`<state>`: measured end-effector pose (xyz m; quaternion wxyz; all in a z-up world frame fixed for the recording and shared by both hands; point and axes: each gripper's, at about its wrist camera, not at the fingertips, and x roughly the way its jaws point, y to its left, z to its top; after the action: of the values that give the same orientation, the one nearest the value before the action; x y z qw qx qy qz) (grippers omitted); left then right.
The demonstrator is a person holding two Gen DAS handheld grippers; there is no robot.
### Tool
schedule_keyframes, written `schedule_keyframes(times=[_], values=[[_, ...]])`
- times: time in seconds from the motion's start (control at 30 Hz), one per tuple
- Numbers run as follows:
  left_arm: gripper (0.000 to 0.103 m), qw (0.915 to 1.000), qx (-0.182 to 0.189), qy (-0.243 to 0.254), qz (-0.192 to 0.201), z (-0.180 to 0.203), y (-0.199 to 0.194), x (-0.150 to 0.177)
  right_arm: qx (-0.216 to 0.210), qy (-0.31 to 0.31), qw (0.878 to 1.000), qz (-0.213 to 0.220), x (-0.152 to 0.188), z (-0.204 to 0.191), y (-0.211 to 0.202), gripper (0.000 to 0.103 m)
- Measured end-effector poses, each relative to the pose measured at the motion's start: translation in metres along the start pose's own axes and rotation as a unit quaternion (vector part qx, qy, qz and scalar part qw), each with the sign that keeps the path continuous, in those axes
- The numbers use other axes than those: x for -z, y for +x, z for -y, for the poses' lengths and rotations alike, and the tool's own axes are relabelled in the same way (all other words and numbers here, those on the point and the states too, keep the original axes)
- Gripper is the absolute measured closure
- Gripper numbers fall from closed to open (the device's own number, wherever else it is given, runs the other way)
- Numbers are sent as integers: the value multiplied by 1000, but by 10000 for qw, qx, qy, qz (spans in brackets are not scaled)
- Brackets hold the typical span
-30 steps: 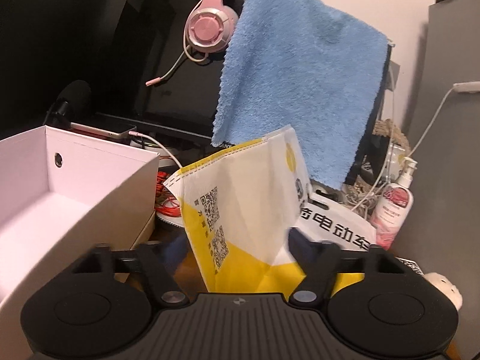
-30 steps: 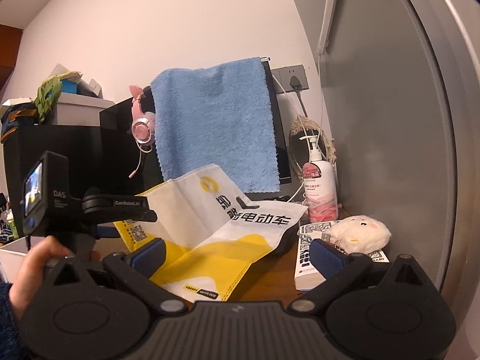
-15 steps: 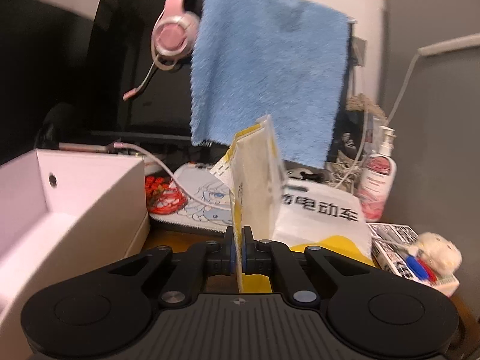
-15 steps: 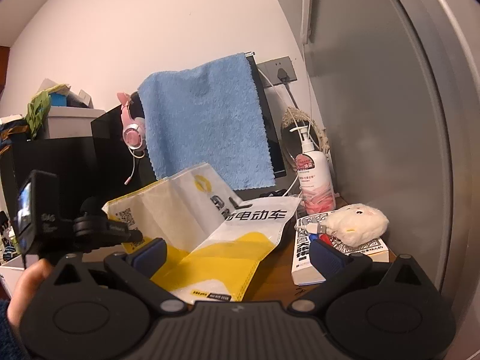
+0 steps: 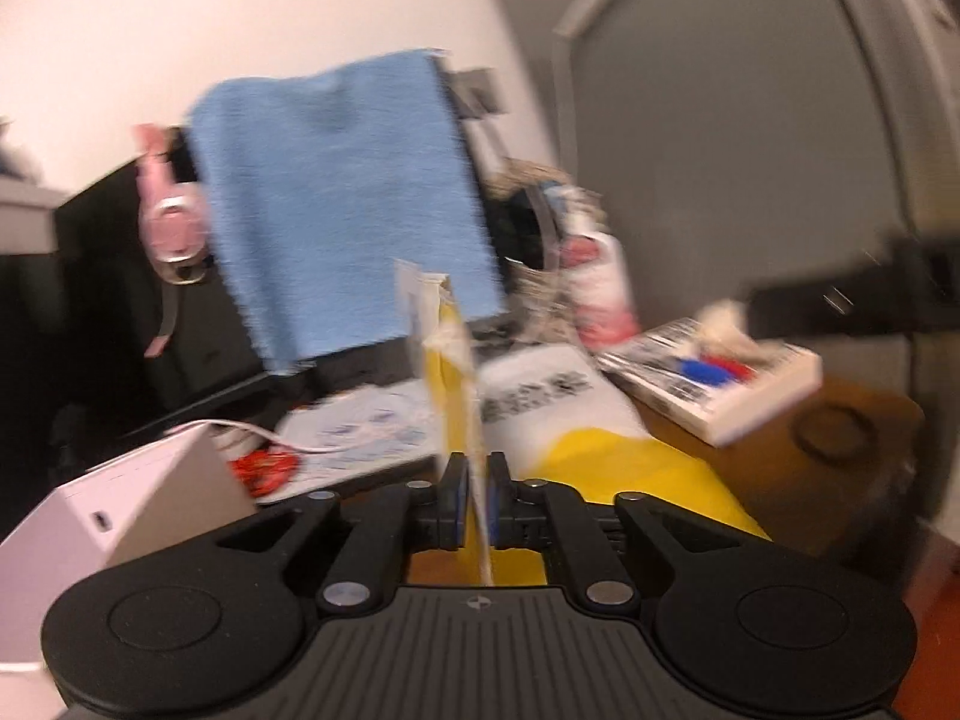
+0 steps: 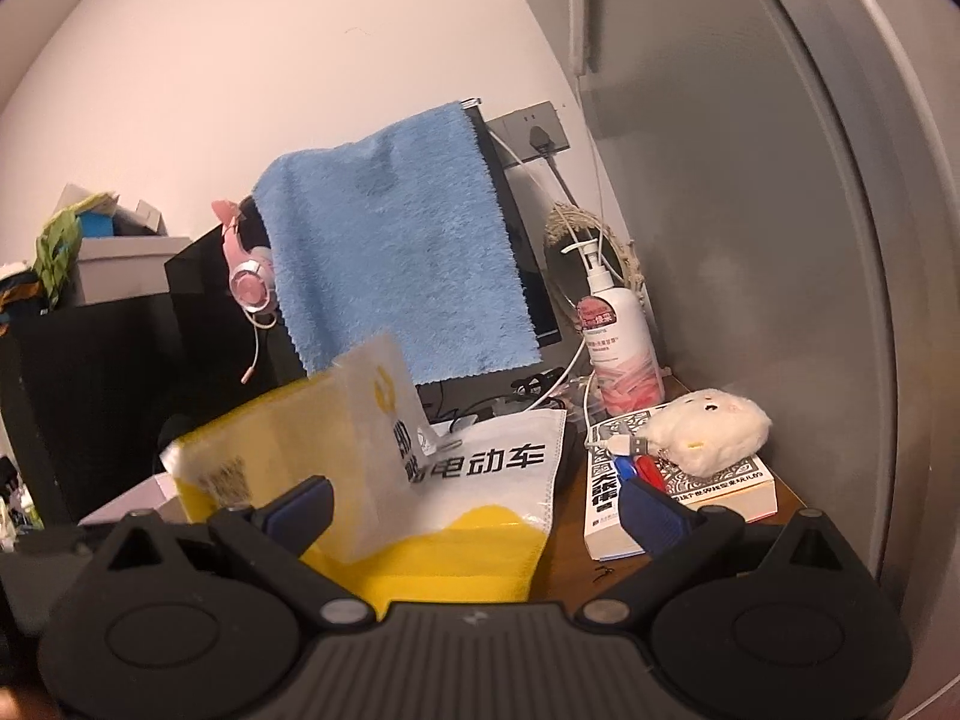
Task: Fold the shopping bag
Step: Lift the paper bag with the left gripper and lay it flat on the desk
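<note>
Because one side of the shopping bag is to be turned over the half lying on the tabletop before the blue towel, its edge is kept pinched upright by the left hand-held gripper, whose jaws have just been easing apart slightly, while the right hand-held gripper is held open and empty above the bag.

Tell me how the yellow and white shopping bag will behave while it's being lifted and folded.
Probably floppy: the shopping bag creases where its lifted half bends away from the flat half. Likely light, since the left gripper raises that half by a thin edge. It may slide rather than stay put; nothing visibly weighs it down.
</note>
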<state>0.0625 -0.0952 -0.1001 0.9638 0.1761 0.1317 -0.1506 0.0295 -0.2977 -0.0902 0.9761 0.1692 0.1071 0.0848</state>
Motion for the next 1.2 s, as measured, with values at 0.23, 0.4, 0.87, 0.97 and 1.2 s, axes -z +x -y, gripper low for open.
schedule_keyframes(times=[0.23,0.4,0.87,0.97,1.2], values=[[74,9930,1015,-327,-511,15,31,1,172,121,9998,32,-1,10,-4,1],[64,9757,1732,-902,-994,10,54,7,242,220,9995,-3,0,18,-2,1],[42,9379,2734,-1903,-965,-29,27,8,258,388,9989,-73,0,28,-1,1],[42,9350,2792,-2020,-833,-40,15,2,250,479,9985,-113,0,29,0,1],[57,9442,2225,-2381,-475,-75,25,-12,165,702,9965,-434,2,35,7,17]])
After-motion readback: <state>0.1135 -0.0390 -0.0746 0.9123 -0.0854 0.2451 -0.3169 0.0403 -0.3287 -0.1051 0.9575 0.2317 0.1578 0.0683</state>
